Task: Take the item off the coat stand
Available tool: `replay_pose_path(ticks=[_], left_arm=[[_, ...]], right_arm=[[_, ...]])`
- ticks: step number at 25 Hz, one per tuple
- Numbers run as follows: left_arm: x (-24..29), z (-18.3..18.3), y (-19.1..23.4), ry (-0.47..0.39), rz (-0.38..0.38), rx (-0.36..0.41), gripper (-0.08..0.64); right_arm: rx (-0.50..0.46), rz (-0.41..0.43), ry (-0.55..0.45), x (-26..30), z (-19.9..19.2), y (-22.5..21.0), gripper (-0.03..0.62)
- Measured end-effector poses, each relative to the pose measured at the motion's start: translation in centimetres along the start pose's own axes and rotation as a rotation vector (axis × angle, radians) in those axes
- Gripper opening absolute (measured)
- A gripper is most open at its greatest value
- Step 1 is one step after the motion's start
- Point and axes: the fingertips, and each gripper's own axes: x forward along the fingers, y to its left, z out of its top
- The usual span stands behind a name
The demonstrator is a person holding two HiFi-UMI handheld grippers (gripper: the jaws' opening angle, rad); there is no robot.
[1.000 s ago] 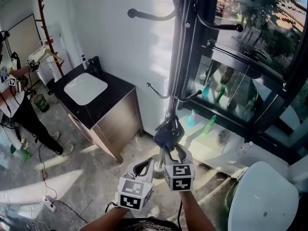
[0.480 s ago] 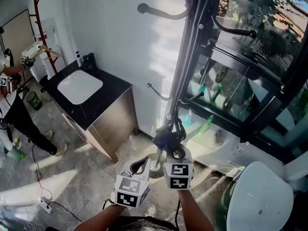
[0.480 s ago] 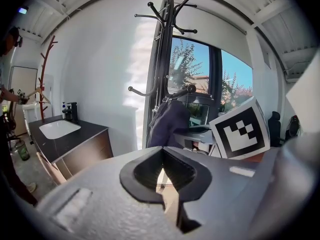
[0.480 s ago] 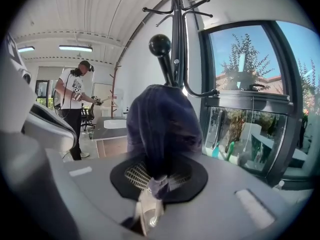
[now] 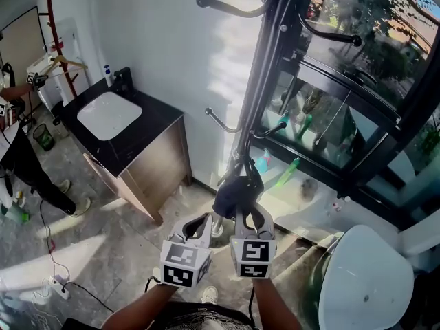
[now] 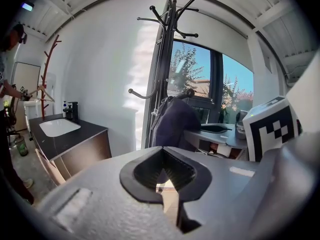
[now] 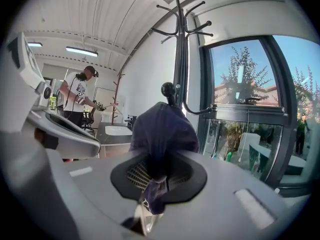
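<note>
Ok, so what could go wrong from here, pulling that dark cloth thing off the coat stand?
1. The right gripper is closing on just a low fold of the dark cloth item; the fabric could slip out when pulled.
2. The item appears to hang over a ball-tipped hook; pulling down rather than lifting might snag it and tip the coat stand.
3. The left gripper is shut and empty, so nothing steadies the stand.

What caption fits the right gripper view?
Right gripper closing its jaws on the dark cloth hanging on the coat stand, a fold already between them.
</note>
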Motion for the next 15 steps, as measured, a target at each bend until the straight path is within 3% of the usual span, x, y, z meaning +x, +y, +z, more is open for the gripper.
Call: replay_pose_path(ticks=[6, 15], left_arm=[[-0.5, 1.1, -0.7, -0.021, 0.015, -0.008, 0.002], [-0.9, -0.9, -1.3, -0.006, 0.039, -0.011, 0.002]], right_arm=[[-0.009, 0.017, -0.029, -1.4, 0.4, 0.2, 0.038], [-0.036, 0.021, -0.082, -3.5, 1.0, 0.3, 0.037]])
